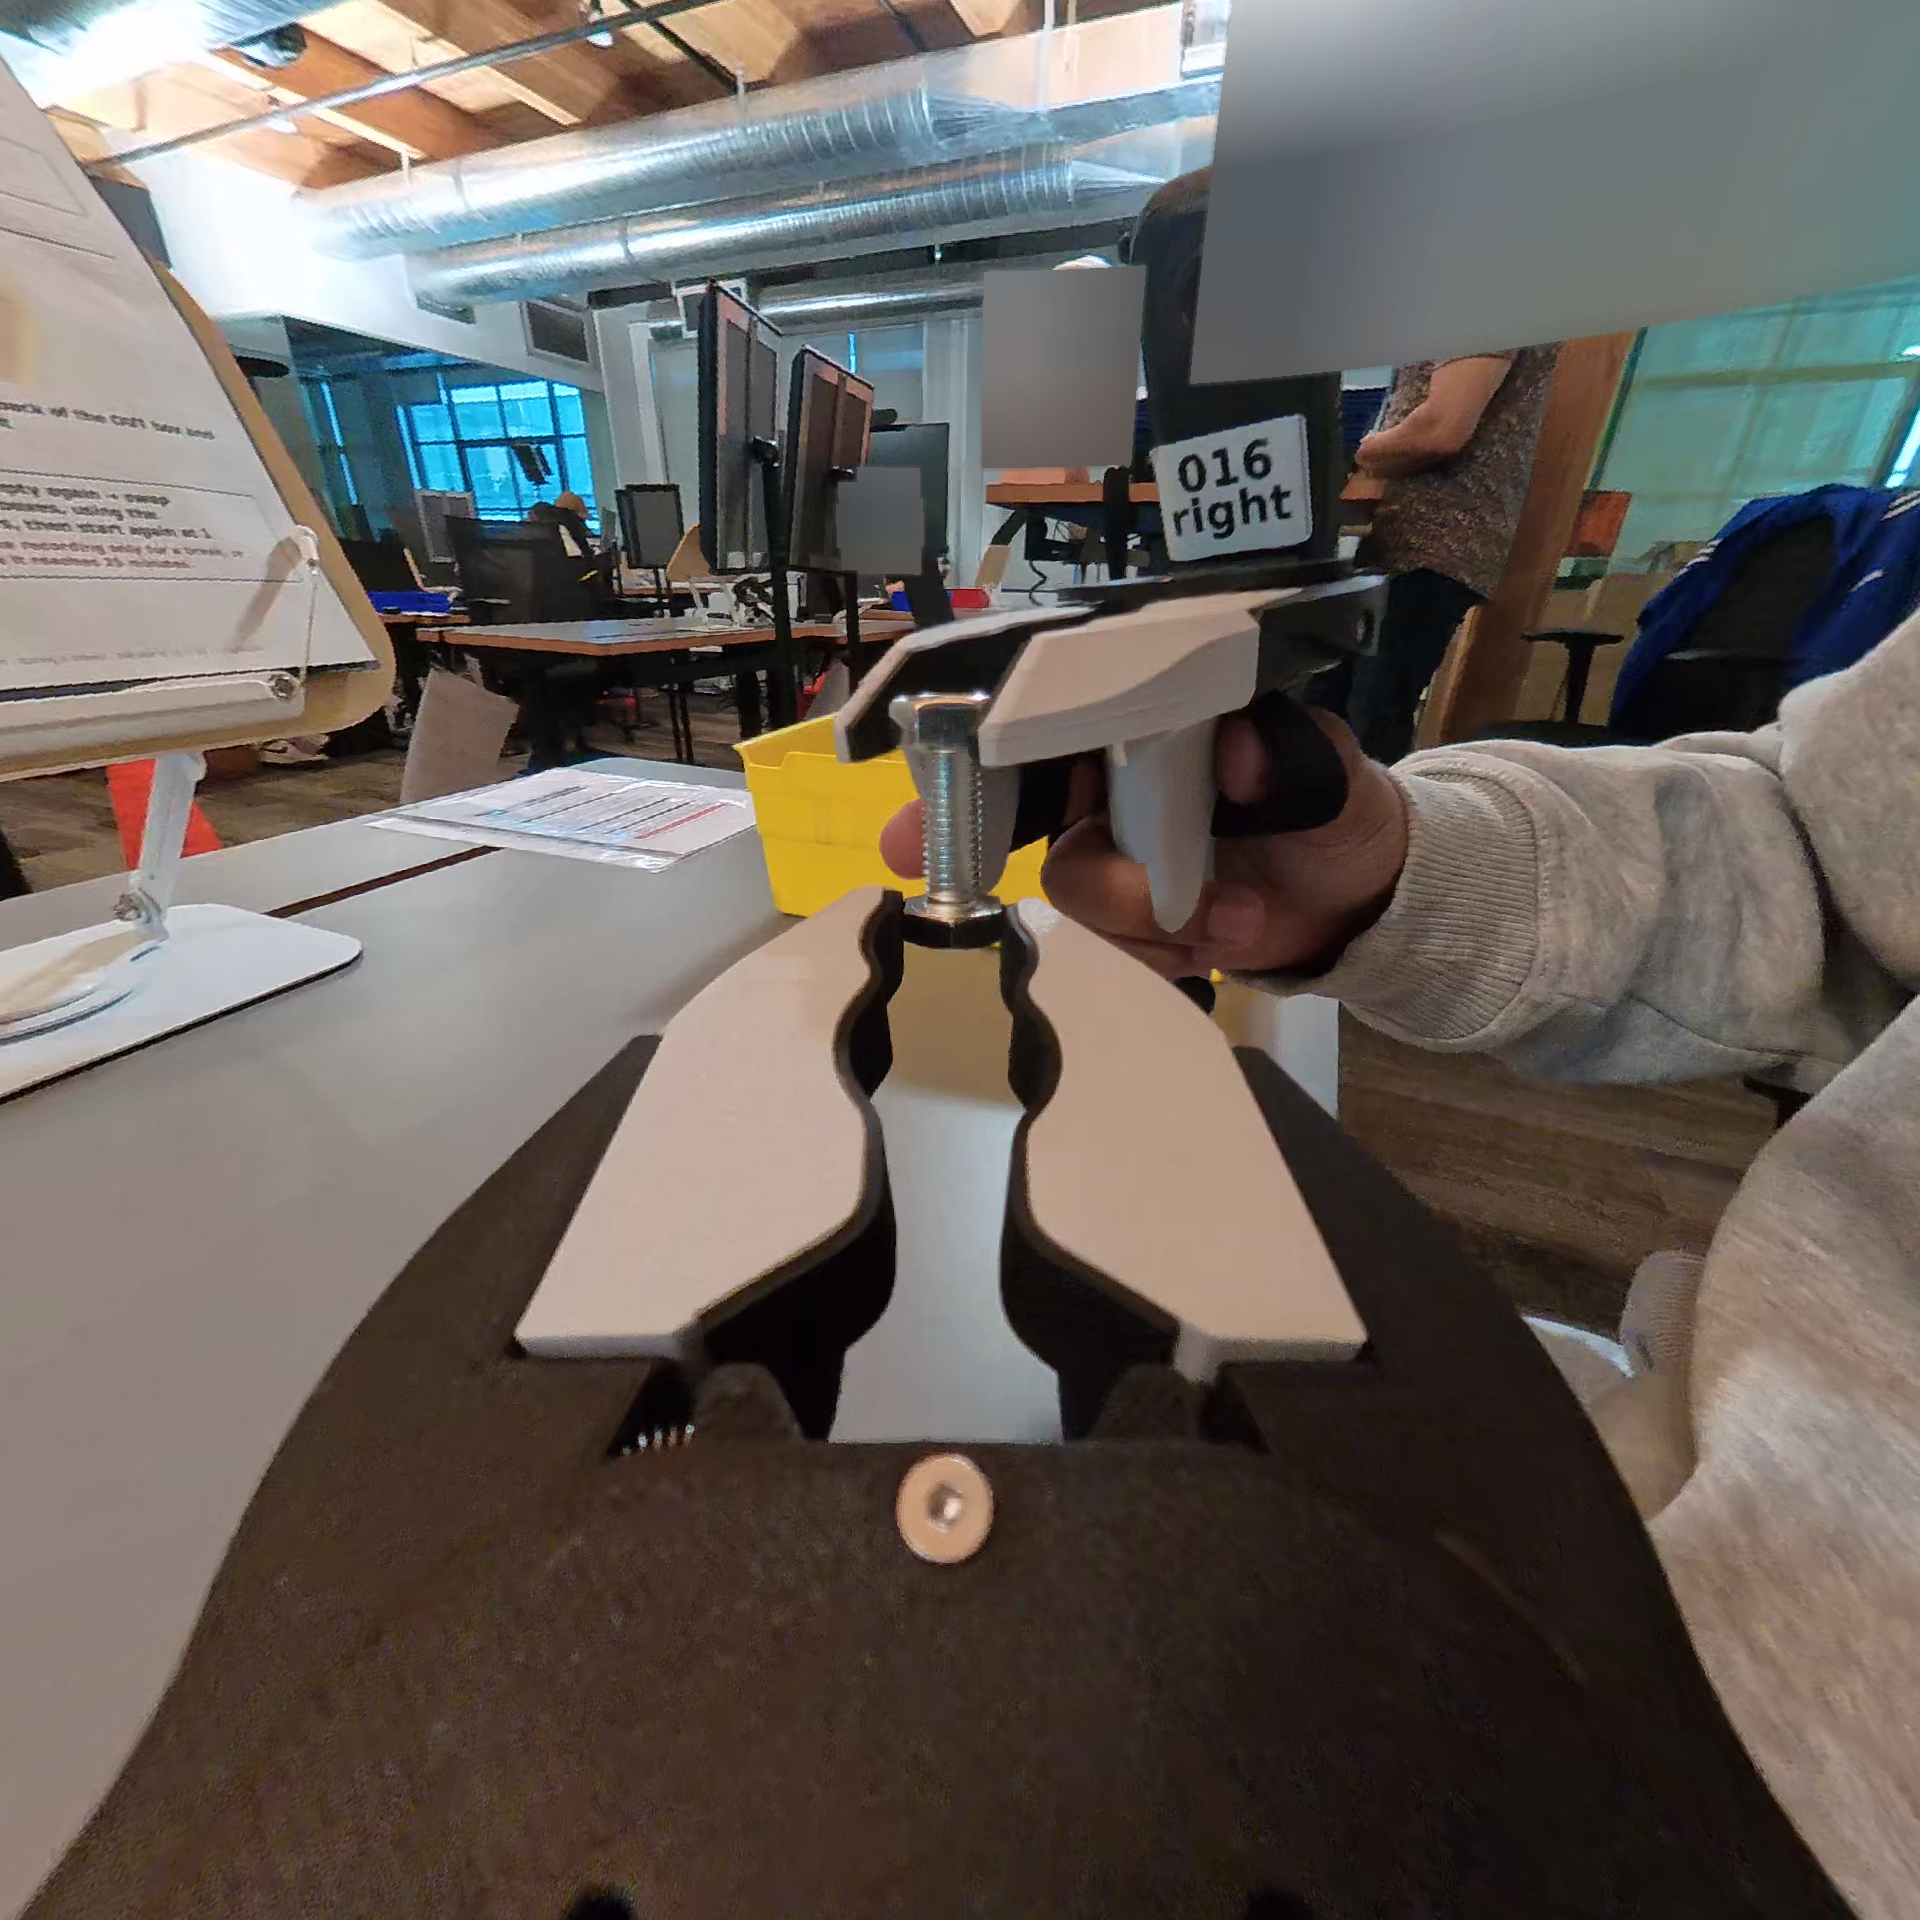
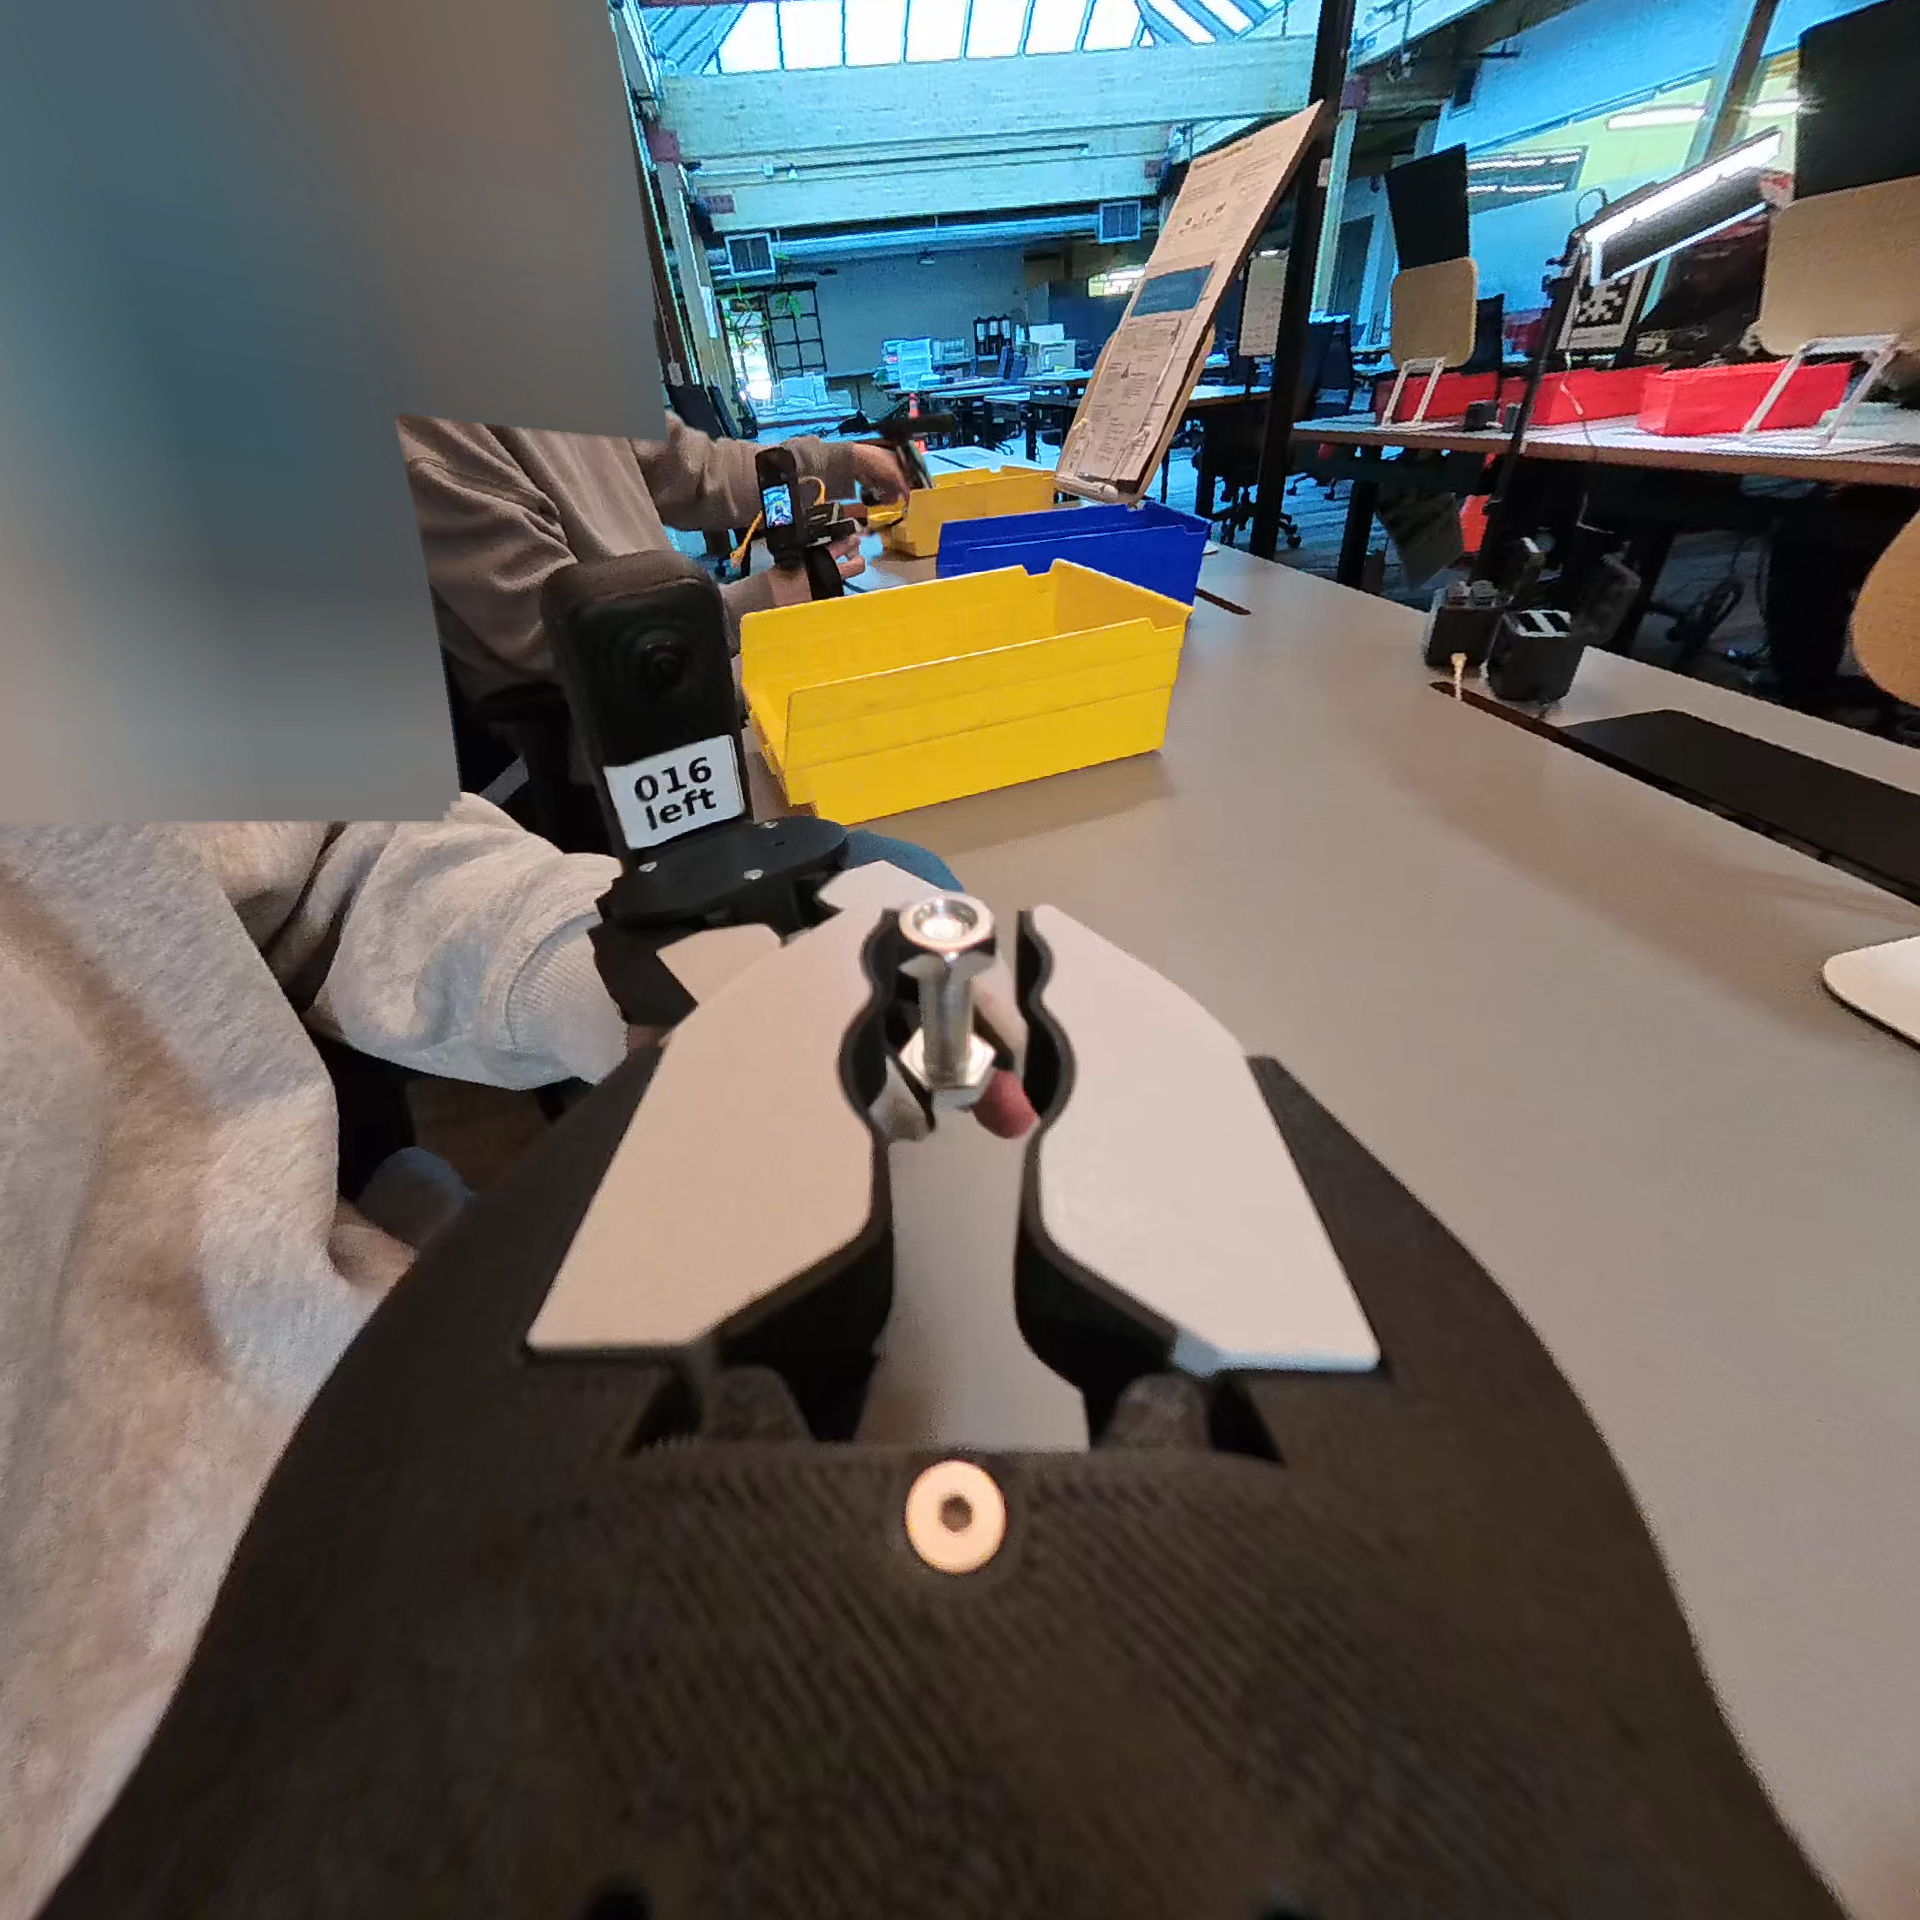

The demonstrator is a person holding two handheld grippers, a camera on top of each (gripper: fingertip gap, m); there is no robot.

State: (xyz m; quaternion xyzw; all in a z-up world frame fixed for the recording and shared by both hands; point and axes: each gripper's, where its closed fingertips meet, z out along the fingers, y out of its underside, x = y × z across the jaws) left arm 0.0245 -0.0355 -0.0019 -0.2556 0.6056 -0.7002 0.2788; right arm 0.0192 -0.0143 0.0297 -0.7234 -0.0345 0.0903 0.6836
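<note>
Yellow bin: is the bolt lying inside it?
No: the bolt is clamped upright between the right gripper and left gripper, nearer than the bin.

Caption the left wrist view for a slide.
Left gripper clamps a nut on a hex bolt whose head the right gripper grips, above the grey table.

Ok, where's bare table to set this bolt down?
Open grey table between the yellow bin and the white stand base; also the stretch in front of the laminated sheet. Crowded near the blue bin and the sleeve.

Open-plan office lab, desks [image 1: 582,636], monitors [image 1: 740,436], exposed ducts [image 1: 727,156]
</note>
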